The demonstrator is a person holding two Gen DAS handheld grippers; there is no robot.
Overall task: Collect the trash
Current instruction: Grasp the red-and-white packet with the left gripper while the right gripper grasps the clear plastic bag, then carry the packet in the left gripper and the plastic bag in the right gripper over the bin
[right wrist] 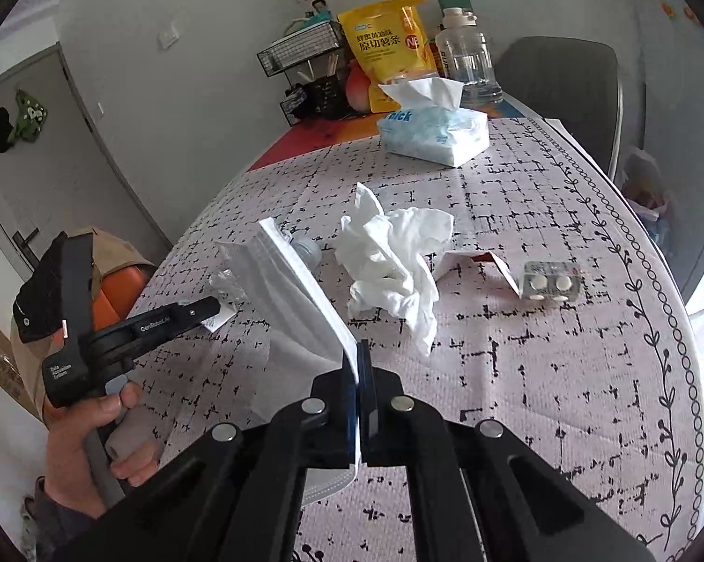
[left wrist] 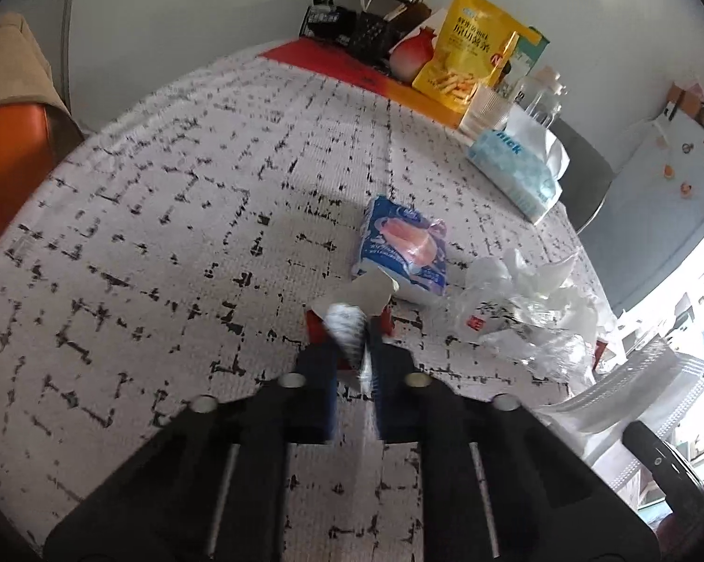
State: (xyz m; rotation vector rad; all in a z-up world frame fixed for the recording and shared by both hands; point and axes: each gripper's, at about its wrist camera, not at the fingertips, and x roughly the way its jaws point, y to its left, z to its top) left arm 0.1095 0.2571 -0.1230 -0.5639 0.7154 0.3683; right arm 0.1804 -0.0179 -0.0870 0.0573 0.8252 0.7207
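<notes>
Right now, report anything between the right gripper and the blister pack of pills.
A trailing corner of the crumpled tissue pokes into that line, close to the right gripper; beyond it, bare tablecloth to the blister pack. That gripper is shut on a white bag.

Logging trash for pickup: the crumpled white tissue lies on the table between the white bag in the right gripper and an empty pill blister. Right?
Not quite: the pill blister isn't empty; the right wrist view shows white tablets in it. The crumpled white tissue does lie between it and the white bag.

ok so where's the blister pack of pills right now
In the right wrist view, the blister pack of pills lies on the tablecloth toward the right, just right of a torn paper wrapper and beyond the crumpled tissue.
</notes>
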